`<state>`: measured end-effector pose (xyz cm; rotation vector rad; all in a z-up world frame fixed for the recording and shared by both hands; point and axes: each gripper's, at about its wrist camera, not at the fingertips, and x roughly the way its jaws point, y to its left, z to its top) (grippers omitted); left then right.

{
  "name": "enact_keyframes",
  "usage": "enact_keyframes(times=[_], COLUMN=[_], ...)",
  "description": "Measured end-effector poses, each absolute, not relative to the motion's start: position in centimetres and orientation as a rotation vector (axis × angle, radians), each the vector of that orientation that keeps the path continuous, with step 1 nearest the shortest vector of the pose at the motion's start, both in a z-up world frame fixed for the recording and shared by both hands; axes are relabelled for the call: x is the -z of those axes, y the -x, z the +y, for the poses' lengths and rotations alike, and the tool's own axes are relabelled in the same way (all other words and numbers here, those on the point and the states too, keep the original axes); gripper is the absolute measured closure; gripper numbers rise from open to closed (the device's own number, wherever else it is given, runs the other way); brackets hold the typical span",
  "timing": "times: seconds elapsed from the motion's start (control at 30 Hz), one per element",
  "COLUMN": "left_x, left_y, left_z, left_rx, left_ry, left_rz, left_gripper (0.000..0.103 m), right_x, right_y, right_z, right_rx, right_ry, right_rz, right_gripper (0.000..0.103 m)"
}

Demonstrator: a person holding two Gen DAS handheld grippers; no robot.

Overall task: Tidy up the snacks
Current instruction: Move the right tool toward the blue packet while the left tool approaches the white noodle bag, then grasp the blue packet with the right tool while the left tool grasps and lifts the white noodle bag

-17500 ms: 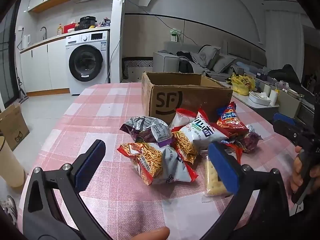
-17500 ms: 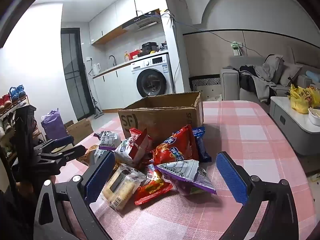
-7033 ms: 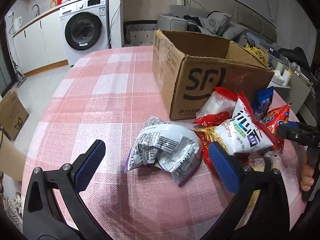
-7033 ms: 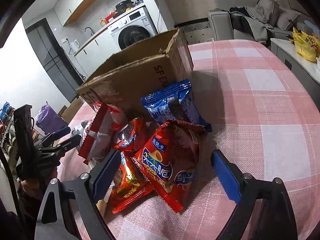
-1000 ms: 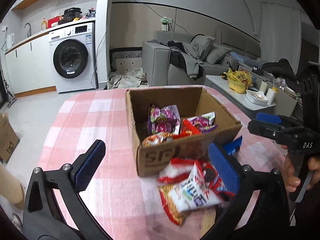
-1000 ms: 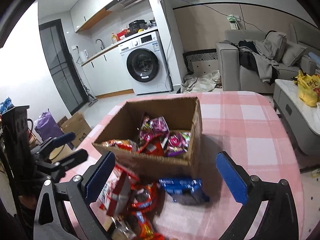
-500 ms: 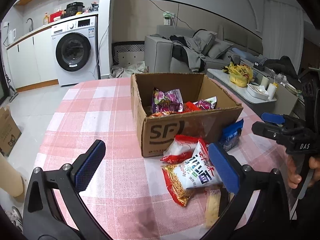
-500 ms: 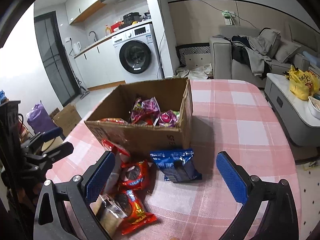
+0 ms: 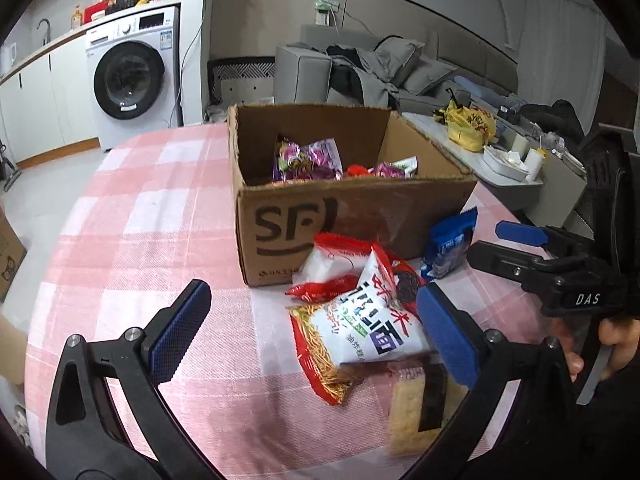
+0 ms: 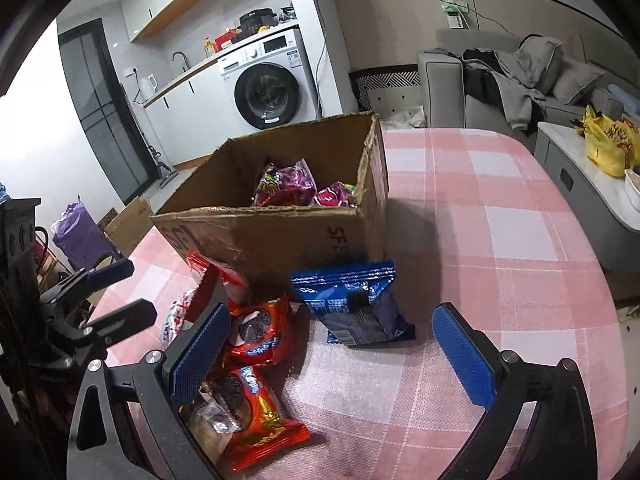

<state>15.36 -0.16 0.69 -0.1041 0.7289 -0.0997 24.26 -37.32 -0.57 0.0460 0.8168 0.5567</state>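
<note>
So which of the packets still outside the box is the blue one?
The blue packet, lying alone on the tablecloth just before the cardboard box's near right corner. The other loose packets are red or white, heaped to its left.

Cardboard box (image 9: 352, 204) open-topped; entry from above unobstructed. Packets crowd the tabletop (image 9: 132, 220) against its front wall: noodle bag (image 9: 360, 332), blue packet (image 10: 352, 304), red cookie packs (image 10: 256, 336). Tabletop left and right of the box lies bare.
</note>
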Motion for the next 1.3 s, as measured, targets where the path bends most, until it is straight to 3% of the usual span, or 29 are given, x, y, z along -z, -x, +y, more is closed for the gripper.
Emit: enact_keyframes(times=[0.87,0.97,1.07,1.3], left_x=[2.8,3.3,3.9,5.5], left_y=[-17.5,-17.9,-18.2,-19.2], left_z=[-1.0,-0.5,-0.1,0.1], left_rx=[0.213,0.201,0.218,0.266], left_ry=[0.231,0.256,0.292,0.375], left_rz=[0.83,0.846,0.854,0.904], left_gripper=[0.0,0.0,0.0,0.0], right_x=[4.7,5.0,5.3,5.2], right_y=[-28.3,-28.5,-28.6,-28.4], right_z=[-36.6,-36.3,-36.0,-36.0], right_rx=[-0.5,-0.506,-0.518,-0.514], right_ry=[-0.02,-0.014,-0.006,-0.003], right_rz=[0.915,0.92,0.93,0.908], right_gripper=[0.001,0.006,0.022,0.037])
